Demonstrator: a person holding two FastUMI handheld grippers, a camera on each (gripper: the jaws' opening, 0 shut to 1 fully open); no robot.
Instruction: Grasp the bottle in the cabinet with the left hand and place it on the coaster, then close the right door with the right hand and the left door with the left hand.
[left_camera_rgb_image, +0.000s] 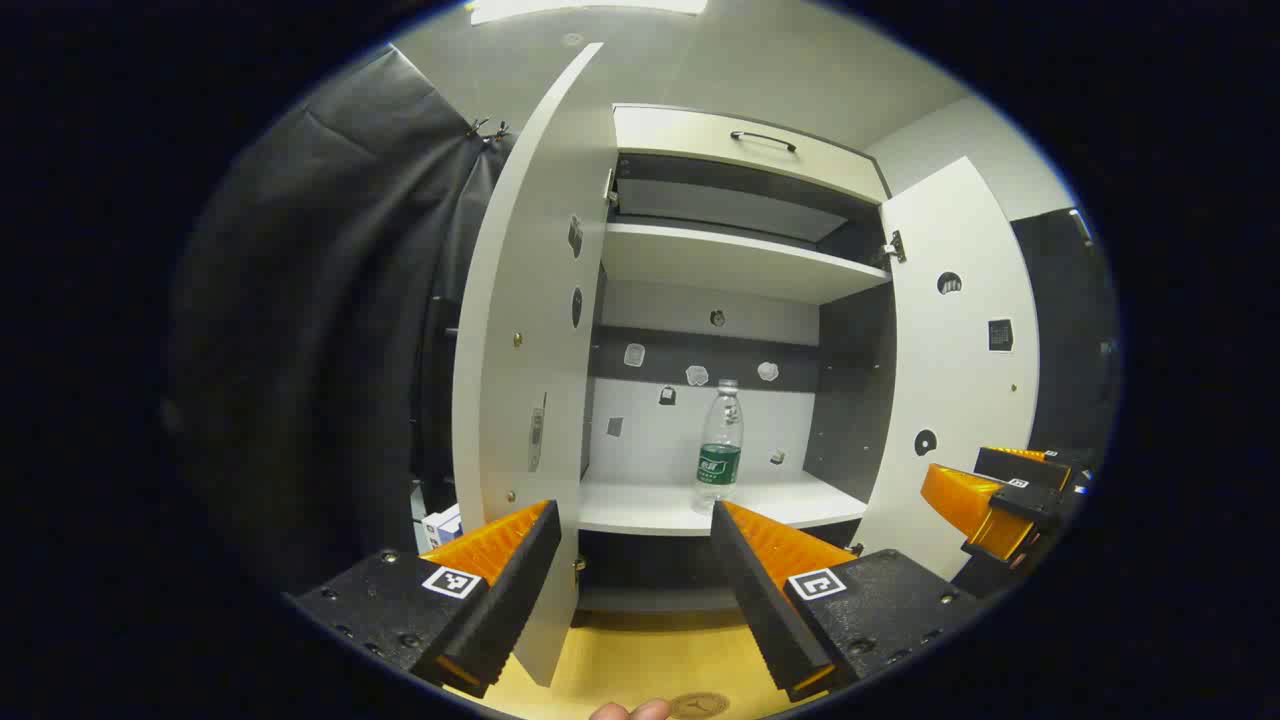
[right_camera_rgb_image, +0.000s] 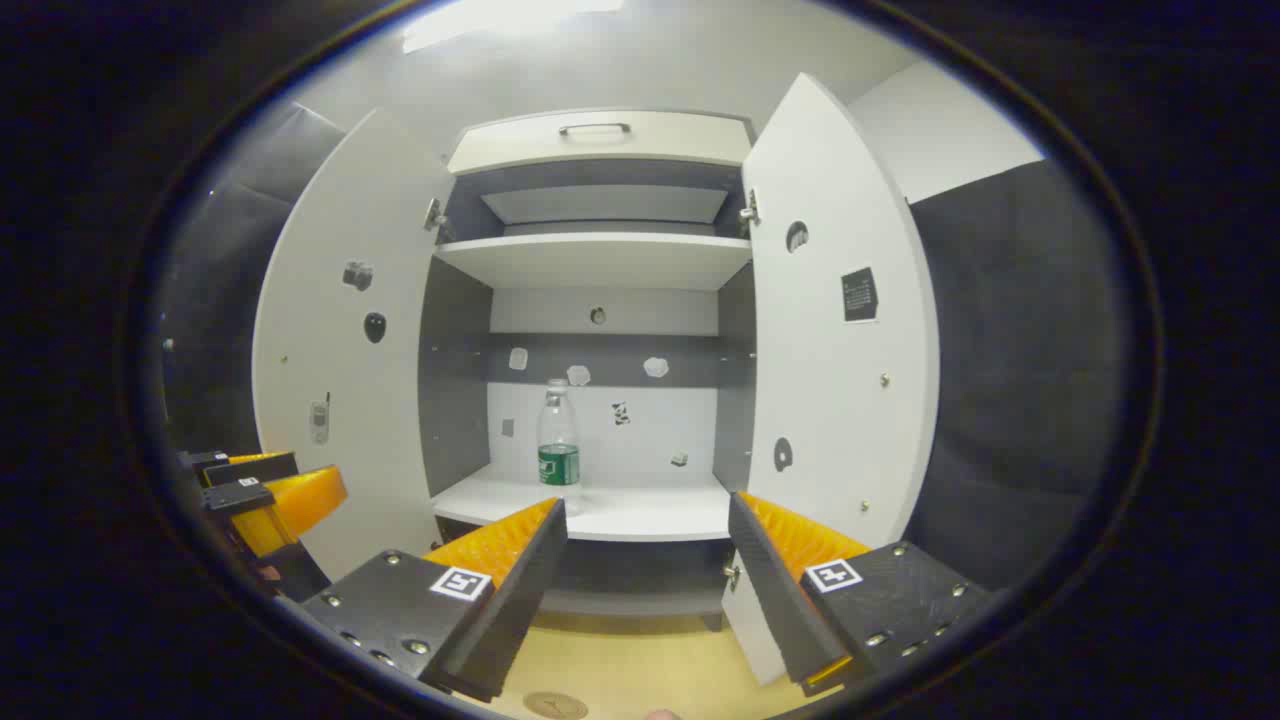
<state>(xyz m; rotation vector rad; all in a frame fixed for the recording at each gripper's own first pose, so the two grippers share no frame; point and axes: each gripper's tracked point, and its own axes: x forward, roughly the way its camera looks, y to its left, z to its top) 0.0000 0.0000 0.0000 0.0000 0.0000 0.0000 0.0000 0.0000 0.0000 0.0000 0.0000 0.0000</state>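
Bottle stands upright on the cabinet shelf, well ahead of the left gripper, whose jaws gape wide, holding nothing.

From my seat, the coaster is cut off at the bottom edge of the left gripper view, and again in the right gripper view. A fingertip pokes in there, the rest cropped. My left finger hides the left door's lower corner. The bottle's label is too small to read.
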